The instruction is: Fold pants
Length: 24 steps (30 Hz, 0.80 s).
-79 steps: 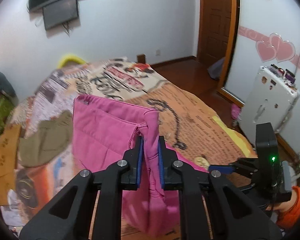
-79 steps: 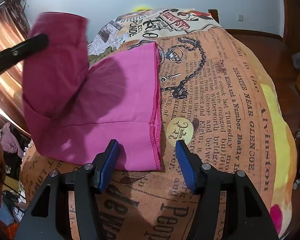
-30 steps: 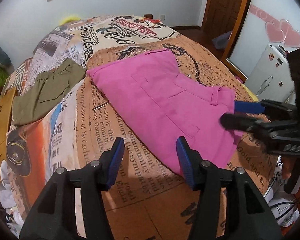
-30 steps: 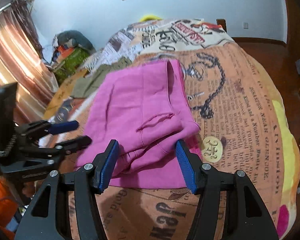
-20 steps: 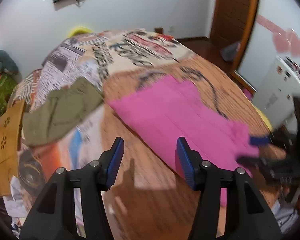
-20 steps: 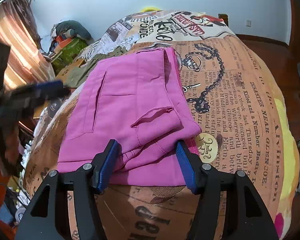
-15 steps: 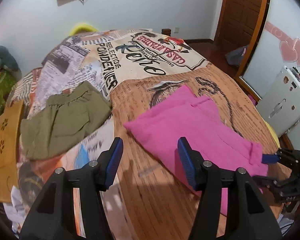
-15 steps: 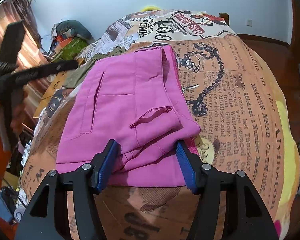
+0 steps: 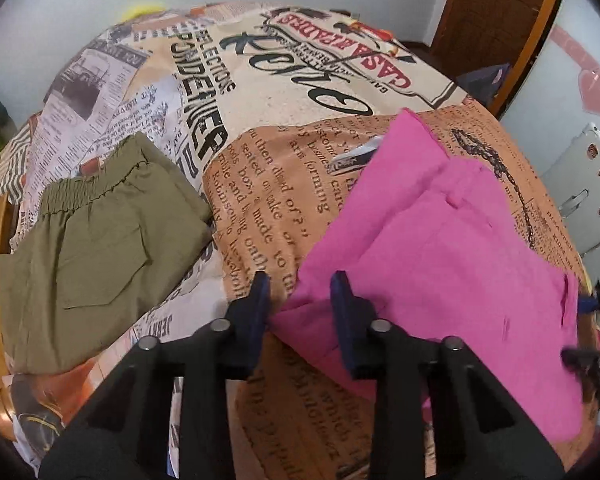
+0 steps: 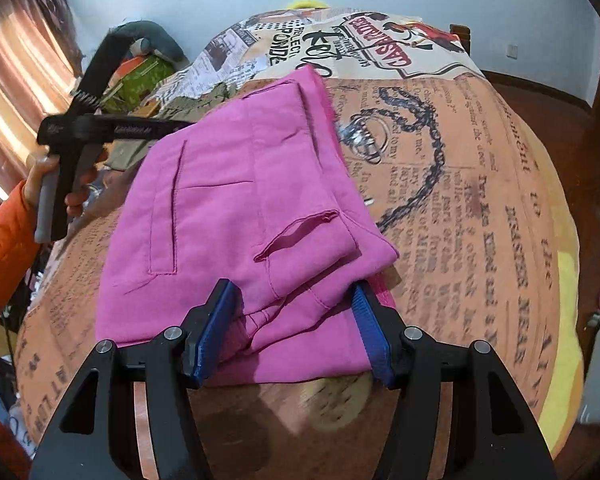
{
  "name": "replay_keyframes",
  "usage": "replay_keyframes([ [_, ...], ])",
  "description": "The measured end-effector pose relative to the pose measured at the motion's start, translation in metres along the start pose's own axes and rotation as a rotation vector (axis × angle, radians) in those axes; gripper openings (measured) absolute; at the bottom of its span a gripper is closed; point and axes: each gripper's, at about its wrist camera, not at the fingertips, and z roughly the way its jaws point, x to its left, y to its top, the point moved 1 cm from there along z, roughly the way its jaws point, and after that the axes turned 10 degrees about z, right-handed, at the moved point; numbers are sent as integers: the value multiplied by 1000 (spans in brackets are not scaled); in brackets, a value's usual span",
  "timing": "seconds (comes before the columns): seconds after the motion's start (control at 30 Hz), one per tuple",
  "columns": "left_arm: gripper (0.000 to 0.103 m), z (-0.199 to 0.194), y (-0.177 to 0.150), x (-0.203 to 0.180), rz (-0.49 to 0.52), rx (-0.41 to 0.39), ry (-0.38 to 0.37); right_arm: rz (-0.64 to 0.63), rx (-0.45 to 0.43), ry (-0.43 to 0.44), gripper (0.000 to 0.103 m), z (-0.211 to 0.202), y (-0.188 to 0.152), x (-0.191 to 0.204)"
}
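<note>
The pink pants [image 9: 440, 248] lie folded in layers on the printed bedspread [image 9: 268, 200]; they also show in the right wrist view [image 10: 228, 216]. My left gripper [image 9: 300, 304] is open, its fingers either side of the left corner of the pants, and holds nothing. It also shows from the side in the right wrist view [image 10: 188, 125], at the far left edge of the pants. My right gripper [image 10: 292, 328] is open, its blue pads straddling the near folded edge of the pants without closing on it.
Folded olive-green pants [image 9: 92, 248] lie on the bed left of the pink ones. A white appliance [image 9: 580, 184] and a wooden door [image 9: 500, 28] stand to the right. Cluttered items and a curtain [image 10: 8, 92] are at the bed's left side.
My left gripper let go of the pants after laying them over, then swung left and came down at their left corner. My right gripper moved in closer to the near edge.
</note>
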Motion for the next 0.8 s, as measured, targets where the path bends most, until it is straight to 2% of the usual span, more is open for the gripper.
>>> replay_keyframes([
  [0.1, 19, -8, -15, 2, -7, -10, 24, -14, -8, -37, 55, 5, 9, -9],
  [0.33, 11, -36, -57, -6, -8, -8, 95, 11, -45, -107, 55, 15, 33, -27],
  [0.43, 3, -47, -76, -7, -61, 3, 71, 1, -66, -131, 55, 13, 36, -25],
  [0.57, 3, -66, -96, -11, -112, -34, 72, 4, -97, -137, 55, 1, 36, -22],
  [0.67, 3, -74, -93, -8, -141, -32, 42, 33, -117, -109, 55, -12, 33, -20],
  [0.8, 6, -83, -73, -6, -113, -49, 69, 16, -126, -82, 55, -27, 24, -5],
])
